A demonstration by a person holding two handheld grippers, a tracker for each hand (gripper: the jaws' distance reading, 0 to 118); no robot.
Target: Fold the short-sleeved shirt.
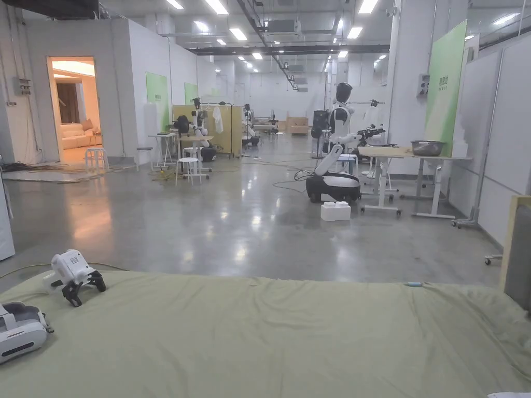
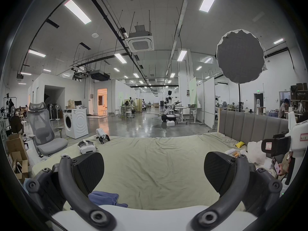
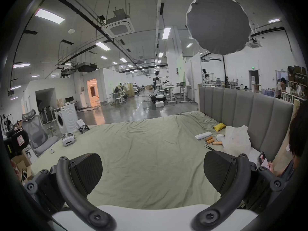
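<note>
Both grippers hang over the green bed [image 2: 150, 159] with fingers spread wide and nothing held: left gripper [image 2: 154, 173], right gripper [image 3: 152, 173]. Blue cloth [image 2: 103, 198] bunched at lower left of the left gripper view, possibly the shirt, hard to tell. Headset [image 1: 21, 331] at far left.

One headset [image 1: 21, 331] – one spare tool [image 1: 77, 274] – three wooden rolls [image 3: 211, 141]
</note>
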